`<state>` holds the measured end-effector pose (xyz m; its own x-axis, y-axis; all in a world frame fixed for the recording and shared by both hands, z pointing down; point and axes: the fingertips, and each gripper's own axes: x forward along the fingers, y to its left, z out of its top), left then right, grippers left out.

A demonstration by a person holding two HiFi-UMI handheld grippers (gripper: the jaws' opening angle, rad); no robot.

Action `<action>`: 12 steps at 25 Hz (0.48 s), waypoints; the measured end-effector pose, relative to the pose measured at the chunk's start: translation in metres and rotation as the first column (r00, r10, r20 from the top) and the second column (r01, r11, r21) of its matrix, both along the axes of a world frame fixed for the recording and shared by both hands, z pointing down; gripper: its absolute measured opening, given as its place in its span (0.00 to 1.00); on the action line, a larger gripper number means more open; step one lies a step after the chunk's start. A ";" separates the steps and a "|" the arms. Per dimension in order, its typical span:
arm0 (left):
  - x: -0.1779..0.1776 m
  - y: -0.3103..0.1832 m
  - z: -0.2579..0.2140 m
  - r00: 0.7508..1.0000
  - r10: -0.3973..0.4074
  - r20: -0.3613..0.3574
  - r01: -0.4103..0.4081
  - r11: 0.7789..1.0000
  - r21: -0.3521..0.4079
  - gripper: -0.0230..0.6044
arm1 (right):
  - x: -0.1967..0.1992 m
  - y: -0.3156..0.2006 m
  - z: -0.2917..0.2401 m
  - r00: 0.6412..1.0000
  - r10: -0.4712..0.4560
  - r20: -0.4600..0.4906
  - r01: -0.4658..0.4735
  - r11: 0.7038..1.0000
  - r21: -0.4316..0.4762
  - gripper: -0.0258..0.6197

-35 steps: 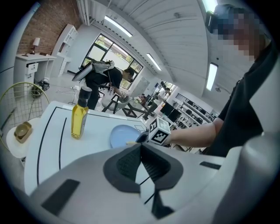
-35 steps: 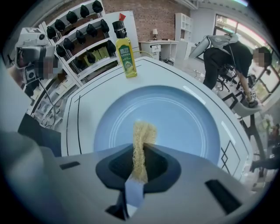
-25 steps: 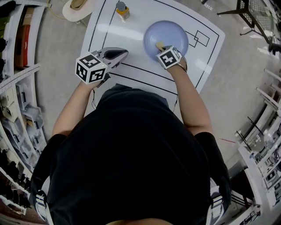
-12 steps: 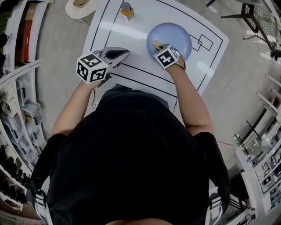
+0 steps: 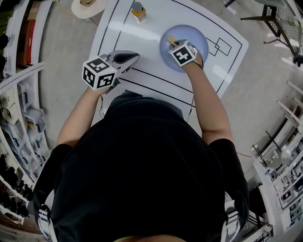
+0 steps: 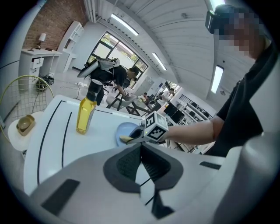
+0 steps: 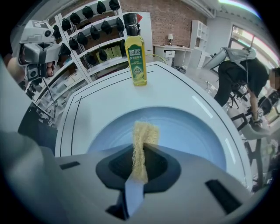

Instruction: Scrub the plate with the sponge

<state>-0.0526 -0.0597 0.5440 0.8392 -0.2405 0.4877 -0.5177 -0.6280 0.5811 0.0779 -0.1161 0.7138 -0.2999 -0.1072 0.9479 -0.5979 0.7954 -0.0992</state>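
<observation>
A pale blue plate [image 5: 199, 38] lies on the white table, also seen large in the right gripper view as the plate [image 7: 188, 131]. My right gripper [image 5: 174, 45] hovers over the plate's left half, shut on a yellow sponge [image 7: 142, 140] that sticks out past the jaws onto the plate. The sponge [image 5: 170, 40] shows as a small tan tip in the head view. My left gripper [image 5: 128, 58] rests over the table to the plate's left, jaws closed together with nothing between them. In the left gripper view the plate [image 6: 124, 130] and the sponge [image 6: 126, 139] appear ahead.
A bottle of yellow oil [image 5: 138, 11] stands at the table's far side, the same bottle [image 7: 136, 61] beyond the plate. Black lines mark the white table [image 5: 142, 42]. A round stool with a bowl [image 5: 87, 5] stands off the far left corner. Shelving [image 5: 19, 113] lines the left.
My right gripper has moved farther onto the plate, carrying the sponge away from me. The left gripper has stayed where it was.
</observation>
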 end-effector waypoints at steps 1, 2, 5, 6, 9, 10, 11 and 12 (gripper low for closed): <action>0.000 0.000 0.000 1.000 -0.001 0.000 0.001 1.000 -0.001 0.05 | 0.001 -0.003 0.000 1.000 0.001 -0.001 -0.001 1.000 0.003 0.10; 0.000 0.000 0.001 1.000 -0.001 0.000 0.001 1.000 -0.001 0.05 | 0.002 -0.005 0.000 1.000 0.003 -0.002 -0.003 1.000 0.007 0.10; 0.001 -0.002 0.000 1.000 0.000 0.000 0.000 1.000 0.000 0.05 | 0.007 -0.012 -0.001 1.000 0.012 -0.007 -0.012 1.000 0.025 0.10; 0.001 -0.002 0.000 1.000 0.000 0.000 0.000 1.000 0.001 0.05 | 0.009 -0.015 -0.001 1.000 0.017 -0.011 -0.017 0.999 0.030 0.10; 0.002 -0.002 -0.001 1.000 0.002 -0.001 -0.002 1.000 0.001 0.05 | 0.020 -0.022 -0.001 0.999 0.043 -0.020 -0.043 0.998 0.039 0.10; 0.003 -0.002 -0.001 1.000 0.003 -0.001 -0.003 1.000 0.001 0.05 | 0.024 -0.024 -0.001 0.998 0.054 -0.023 -0.053 0.998 0.041 0.10; 0.003 -0.002 -0.001 1.000 0.004 -0.001 -0.004 1.000 0.001 0.05 | 0.029 -0.025 0.000 0.997 0.066 -0.028 -0.065 0.997 0.041 0.10; 0.004 -0.002 -0.001 1.000 0.005 -0.001 -0.005 1.000 0.001 0.05 | 0.035 -0.025 0.001 0.996 0.081 -0.037 -0.080 0.996 0.037 0.10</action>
<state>-0.0490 -0.0620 0.5430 0.8410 -0.2367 0.4865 -0.5137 -0.6315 0.5808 0.1133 -0.1416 0.7147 -0.2523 -0.1630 0.9538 -0.6630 0.7471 -0.0477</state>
